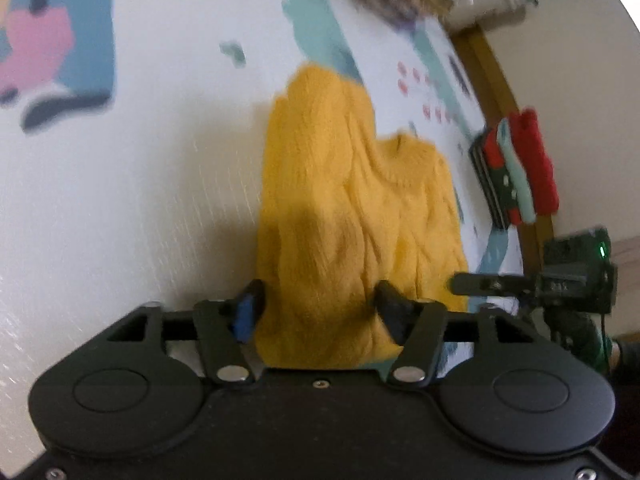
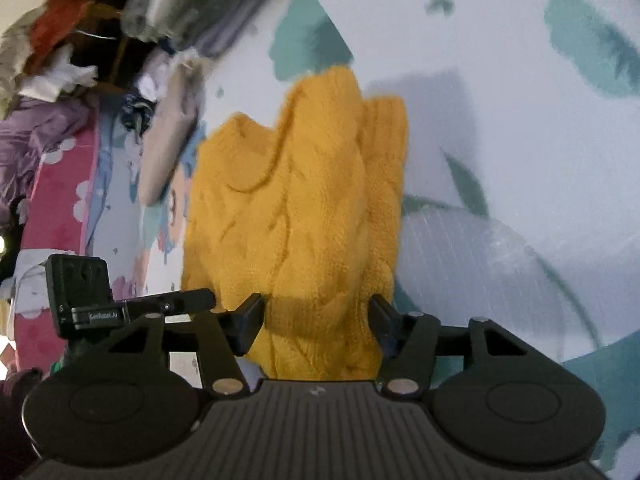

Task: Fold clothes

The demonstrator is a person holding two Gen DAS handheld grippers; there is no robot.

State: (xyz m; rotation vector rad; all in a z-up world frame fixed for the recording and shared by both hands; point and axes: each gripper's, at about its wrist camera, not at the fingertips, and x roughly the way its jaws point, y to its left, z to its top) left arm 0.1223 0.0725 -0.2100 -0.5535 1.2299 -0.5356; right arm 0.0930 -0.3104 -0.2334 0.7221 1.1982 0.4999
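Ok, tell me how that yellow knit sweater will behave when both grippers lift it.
The yellow sweater looks like thick cable knit, so it will probably sag floppily between the left gripper and right gripper. Its fuzzy surface should resist slipping. It is likely light.

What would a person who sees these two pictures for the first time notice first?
The mustard-yellow knitted sweater stands out at once: it lies in the middle of both views on the white mat with teal and pink prints. The left gripper and the right gripper each have their black fingers spread around its near edge. A folded red, green and white stack of clothes sits at the mat's right edge in the left wrist view.
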